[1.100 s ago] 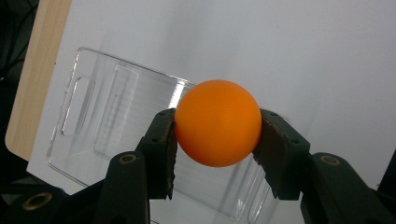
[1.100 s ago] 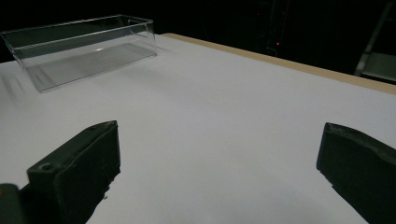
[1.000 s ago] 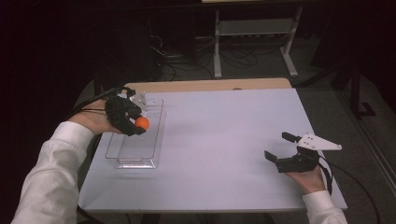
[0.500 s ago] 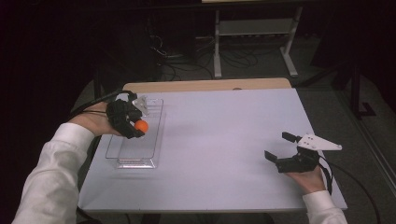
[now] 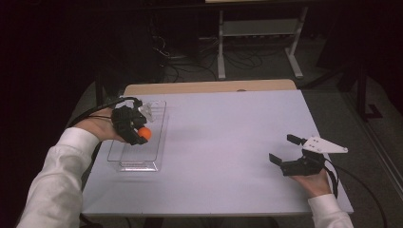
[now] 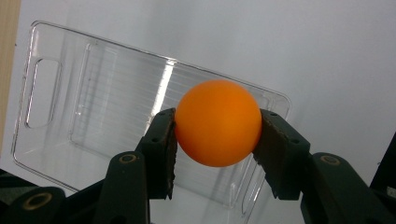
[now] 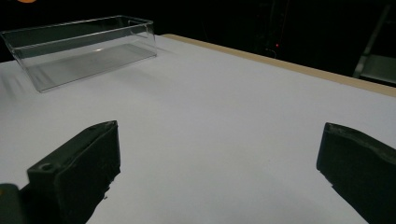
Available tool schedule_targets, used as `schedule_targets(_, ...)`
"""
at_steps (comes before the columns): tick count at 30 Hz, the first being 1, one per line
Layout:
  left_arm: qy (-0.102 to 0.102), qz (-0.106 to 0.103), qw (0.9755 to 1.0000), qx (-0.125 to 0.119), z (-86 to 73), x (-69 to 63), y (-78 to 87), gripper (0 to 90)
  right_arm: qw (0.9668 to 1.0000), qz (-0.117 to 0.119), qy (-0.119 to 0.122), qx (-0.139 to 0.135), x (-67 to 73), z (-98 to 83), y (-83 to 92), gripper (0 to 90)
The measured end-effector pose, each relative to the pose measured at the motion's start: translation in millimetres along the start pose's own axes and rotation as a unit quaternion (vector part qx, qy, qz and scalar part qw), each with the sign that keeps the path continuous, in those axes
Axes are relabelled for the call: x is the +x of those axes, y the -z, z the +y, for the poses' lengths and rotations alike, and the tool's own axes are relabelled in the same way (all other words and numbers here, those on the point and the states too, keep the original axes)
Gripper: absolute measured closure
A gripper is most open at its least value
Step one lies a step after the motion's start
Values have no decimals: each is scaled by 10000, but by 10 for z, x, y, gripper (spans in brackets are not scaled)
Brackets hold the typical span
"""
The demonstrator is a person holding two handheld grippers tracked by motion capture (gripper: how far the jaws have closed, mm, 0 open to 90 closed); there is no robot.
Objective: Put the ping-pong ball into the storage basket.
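Ball point(image 6: 217, 122) news: barely anything has changed over the last second — the orange ball is still pinched between both pads of the left tongs point(image 5: 140, 136) and is held just above the clear plastic tray point(image 5: 157, 142) near the counter's point(image 5: 228, 142) left edge, with the hand nudged only a touch over the tray. Right tongs point(image 5: 284, 153) have been left parked wide open with nothing between them, low over the counter by its right edge, exactly where they were. Since the ball is already hung over the tray's open middle, the drop is probably all that's left to be done, though it hasn't been let go yet.
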State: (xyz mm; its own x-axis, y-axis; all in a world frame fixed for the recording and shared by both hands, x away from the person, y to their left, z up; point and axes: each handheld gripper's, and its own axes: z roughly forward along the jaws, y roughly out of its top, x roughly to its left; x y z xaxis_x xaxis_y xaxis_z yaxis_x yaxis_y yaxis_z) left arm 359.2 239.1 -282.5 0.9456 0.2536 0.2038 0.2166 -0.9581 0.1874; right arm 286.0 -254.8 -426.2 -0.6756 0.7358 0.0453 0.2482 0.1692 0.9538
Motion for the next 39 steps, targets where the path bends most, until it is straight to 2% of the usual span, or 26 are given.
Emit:
schedule_targets(13,-77,-98,9999,50,-21,-44,-143,510,10000,3,22,-1,0,0,2,0)
schedule_targets(22,-46,-188,9998,35,-67,-49,-225,509,10000,5,21,16,-2,-3,-2,0)
schedule_targets(39,-56,-304,9993,185,-137,-76,-501,508,9999,-22,67,82,5,-7,-14,0)
